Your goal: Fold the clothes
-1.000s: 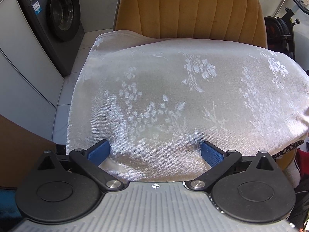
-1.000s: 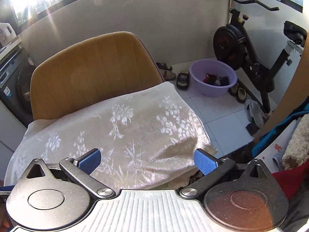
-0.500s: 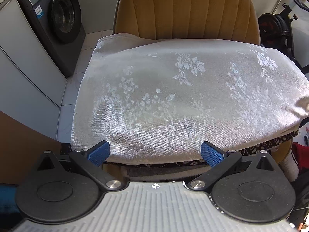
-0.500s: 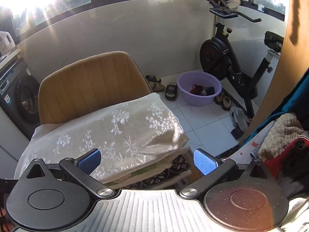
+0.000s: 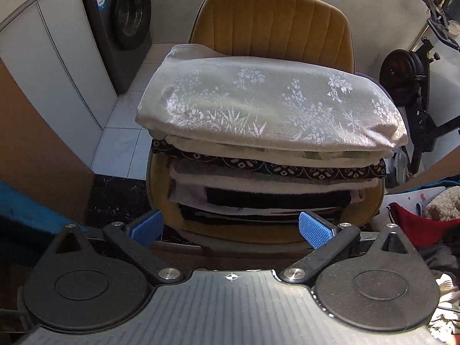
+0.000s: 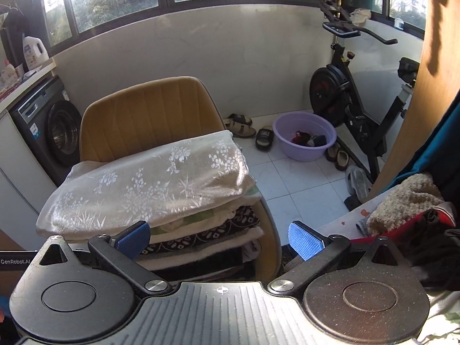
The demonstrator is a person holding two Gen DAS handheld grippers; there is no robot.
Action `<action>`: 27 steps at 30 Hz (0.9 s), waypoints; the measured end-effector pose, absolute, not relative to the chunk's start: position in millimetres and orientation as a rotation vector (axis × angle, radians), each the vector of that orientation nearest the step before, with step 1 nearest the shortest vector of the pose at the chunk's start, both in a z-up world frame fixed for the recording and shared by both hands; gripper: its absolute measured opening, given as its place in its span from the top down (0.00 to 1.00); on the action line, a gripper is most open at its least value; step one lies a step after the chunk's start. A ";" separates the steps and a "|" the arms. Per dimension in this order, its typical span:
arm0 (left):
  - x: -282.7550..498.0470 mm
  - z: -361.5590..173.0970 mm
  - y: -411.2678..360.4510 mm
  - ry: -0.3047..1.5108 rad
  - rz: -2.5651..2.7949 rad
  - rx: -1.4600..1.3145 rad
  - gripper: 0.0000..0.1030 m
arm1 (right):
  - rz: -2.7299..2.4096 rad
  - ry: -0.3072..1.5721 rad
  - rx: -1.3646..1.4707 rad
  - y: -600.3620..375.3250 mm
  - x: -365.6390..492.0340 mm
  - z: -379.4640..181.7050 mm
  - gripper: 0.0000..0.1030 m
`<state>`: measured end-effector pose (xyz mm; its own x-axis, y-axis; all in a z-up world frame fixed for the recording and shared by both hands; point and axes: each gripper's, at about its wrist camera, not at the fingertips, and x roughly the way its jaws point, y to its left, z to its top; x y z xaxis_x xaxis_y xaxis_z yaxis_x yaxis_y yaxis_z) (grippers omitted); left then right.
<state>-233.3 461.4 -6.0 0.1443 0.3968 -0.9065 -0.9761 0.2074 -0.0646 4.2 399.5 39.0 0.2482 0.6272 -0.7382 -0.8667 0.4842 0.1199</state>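
**On chair: stack done, fetch next item**

Left wrist: left gripper (image 5: 228,228) empty, jaws wide apart, clear of the folded stack (image 5: 273,178) on the mustard chair (image 5: 273,26). Floral cream piece (image 5: 267,106) lies on top, flat.

Right wrist: right gripper (image 6: 220,240) also spread, holding nothing. Unfolded pile (image 6: 408,215) sits to its right. Suggest taking one garment by an edge only, and not bumping the stack.

Shiny, seemingly satin folded cloth (image 5: 267,106); velvety chair (image 5: 273,26).
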 end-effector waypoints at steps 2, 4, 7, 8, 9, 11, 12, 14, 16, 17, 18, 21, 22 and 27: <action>-229.0 -0.1 428.8 0.933 1.183 -0.795 0.00 | 1.066 0.830 -0.366 371.4 2.0 42.3 0.01; -224.3 7.6 397.9 0.952 1.181 -0.760 0.01 | 1.085 0.832 -0.382 344.5 -1.2 46.3 0.01; -219.4 20.0 354.8 0.945 1.152 -0.732 0.01 | 1.103 0.817 -0.389 308.6 -6.6 52.2 0.01; -218.7 22.6 342.7 0.939 1.143 -0.729 0.00 | 1.102 0.823 -0.395 298.6 -8.0 52.3 0.01; -217.8 25.1 331.1 0.939 1.143 -0.717 0.00 | 1.096 0.836 -0.400 290.2 -9.7 51.8 0.01; -216.4 29.7 310.5 0.939 1.154 -0.696 0.00 | 1.092 0.856 -0.414 275.7 -15.0 51.1 0.01; -216.2 31.9 303.6 0.940 1.157 -0.689 0.00 | 1.094 0.864 -0.427 268.3 -19.5 51.1 0.01; -217.0 36.8 291.3 0.938 1.163 -0.670 0.00 | 1.095 0.847 -0.462 255.9 -30.6 52.2 0.01; -220.2 41.2 284.0 0.935 1.178 -0.648 0.00 | 1.095 0.817 -0.486 243.0 -44.4 55.1 0.01; -222.6 42.9 282.2 0.932 1.188 -0.640 0.00 | 1.096 0.810 -0.490 237.2 -49.9 56.8 0.01; -225.9 43.9 280.7 0.928 1.192 -0.636 0.00 | 1.095 0.811 -0.486 233.7 -53.3 58.1 0.01; -235.3 43.4 278.6 0.932 1.181 -0.632 0.00 | 1.070 0.820 -0.455 228.4 -58.4 61.1 0.01; -238.4 42.7 278.3 0.937 1.173 -0.640 0.00 | 1.052 0.830 -0.441 227.8 -59.0 61.8 0.01; -261.6 37.6 280.6 0.954 1.164 -0.697 0.00 | 0.991 0.885 -0.426 228.0 -72.5 62.0 0.01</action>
<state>-261.6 280.6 37.6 0.1045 0.4361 -0.8938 -0.9620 0.2721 0.0204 -72.5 228.0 61.9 0.2517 0.5400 -0.8031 -0.8592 0.5067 0.0714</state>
